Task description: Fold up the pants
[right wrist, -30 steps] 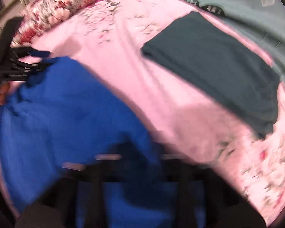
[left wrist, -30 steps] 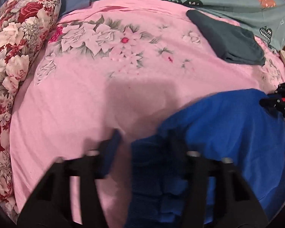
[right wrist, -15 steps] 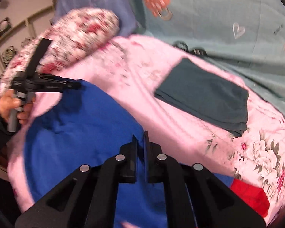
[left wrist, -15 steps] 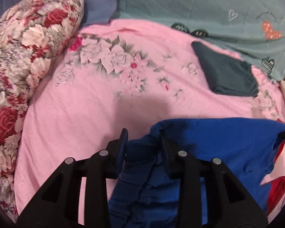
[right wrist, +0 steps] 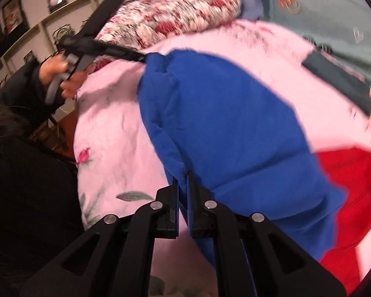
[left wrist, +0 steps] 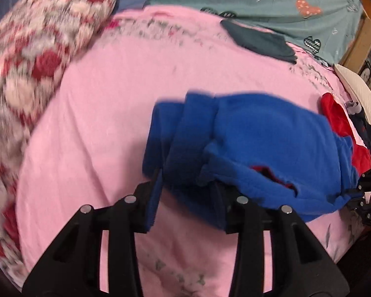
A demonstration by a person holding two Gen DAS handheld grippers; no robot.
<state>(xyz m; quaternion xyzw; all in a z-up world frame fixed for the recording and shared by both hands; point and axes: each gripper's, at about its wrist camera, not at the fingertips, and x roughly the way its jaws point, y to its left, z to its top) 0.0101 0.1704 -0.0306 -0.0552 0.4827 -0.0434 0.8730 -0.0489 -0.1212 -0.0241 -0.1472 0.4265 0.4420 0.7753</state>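
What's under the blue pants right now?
Under the blue pants lie the pink sheet and a red garment, which pokes out on one side and shows through an opening. How far the red extends beneath is covered.

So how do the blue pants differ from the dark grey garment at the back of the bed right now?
The blue pants are bunched and loose, gripped by both grippers; the dark grey garment lies flat, neatly folded and untouched. The blue pants sit near the front, partly over a red garment; the grey one lies at the far edge. Both rest on the pink sheet.
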